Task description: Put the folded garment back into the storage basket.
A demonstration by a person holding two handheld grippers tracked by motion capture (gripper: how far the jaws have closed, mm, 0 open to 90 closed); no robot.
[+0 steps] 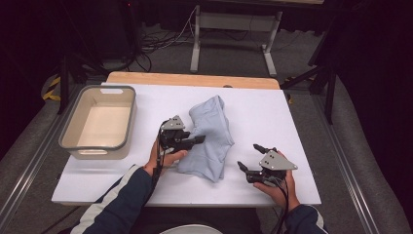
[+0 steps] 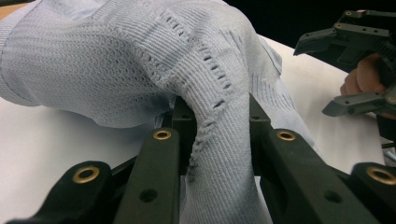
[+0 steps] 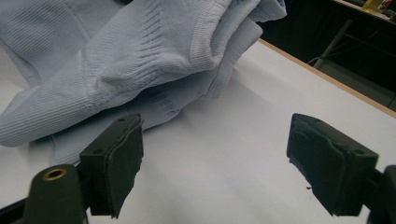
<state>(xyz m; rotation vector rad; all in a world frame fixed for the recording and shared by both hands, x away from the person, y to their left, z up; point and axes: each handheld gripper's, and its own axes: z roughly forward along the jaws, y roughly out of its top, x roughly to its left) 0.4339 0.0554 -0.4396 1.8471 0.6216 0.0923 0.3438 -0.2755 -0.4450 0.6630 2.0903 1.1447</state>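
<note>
Garment (image 1: 209, 139): pale blue, ribbed knit with eyelet rows. Table (image 1: 272, 122): white top. Bin (image 1: 80, 146): beige, grey rim.

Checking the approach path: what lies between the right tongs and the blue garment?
Bare white table lies between the open right tongs and the blue garment, per the right gripper view.

No readable text, label, brand, number or sign on any surface, none on cloth, bin, table or grippers
</note>
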